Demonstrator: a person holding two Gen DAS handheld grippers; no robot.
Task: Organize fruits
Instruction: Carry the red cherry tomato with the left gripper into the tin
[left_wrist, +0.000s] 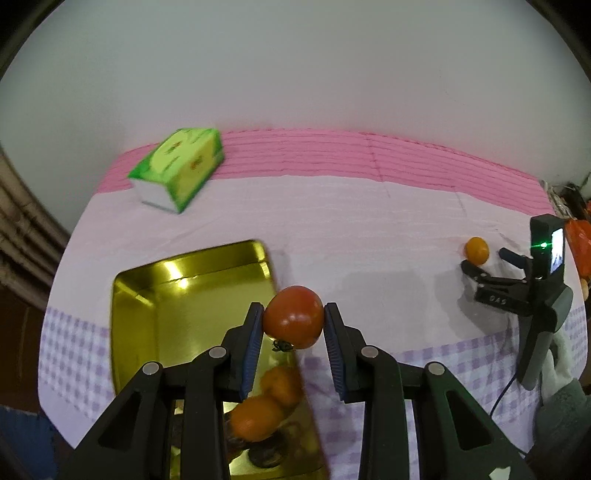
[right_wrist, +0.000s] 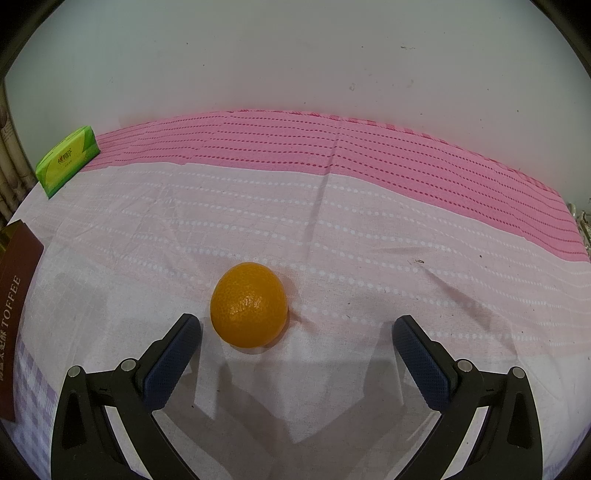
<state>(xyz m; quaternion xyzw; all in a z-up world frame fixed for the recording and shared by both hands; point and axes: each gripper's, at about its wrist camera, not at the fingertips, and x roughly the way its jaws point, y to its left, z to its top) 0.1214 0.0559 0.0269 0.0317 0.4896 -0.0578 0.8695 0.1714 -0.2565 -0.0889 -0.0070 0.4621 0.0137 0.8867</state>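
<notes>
My left gripper (left_wrist: 293, 317) is shut on a red tomato (left_wrist: 293, 316), held above the right edge of a gold metal tray (left_wrist: 147, 295). Two orange fruits (left_wrist: 258, 417) lie in the tray's near end, below the fingers. An orange (right_wrist: 249, 304) rests on the pink cloth just ahead of my right gripper (right_wrist: 295, 328), nearer its left finger. That gripper is open with nothing between its pads. In the left wrist view the same orange (left_wrist: 477, 250) shows at the far right, in front of the right gripper (left_wrist: 484, 260).
A green tissue pack (left_wrist: 177, 168) lies at the back left of the table, also seen as a green tissue pack (right_wrist: 68, 158) from the right. A brown toffee box (right_wrist: 14, 314) side shows at the left edge. A gloved hand (left_wrist: 557, 373) holds the right gripper.
</notes>
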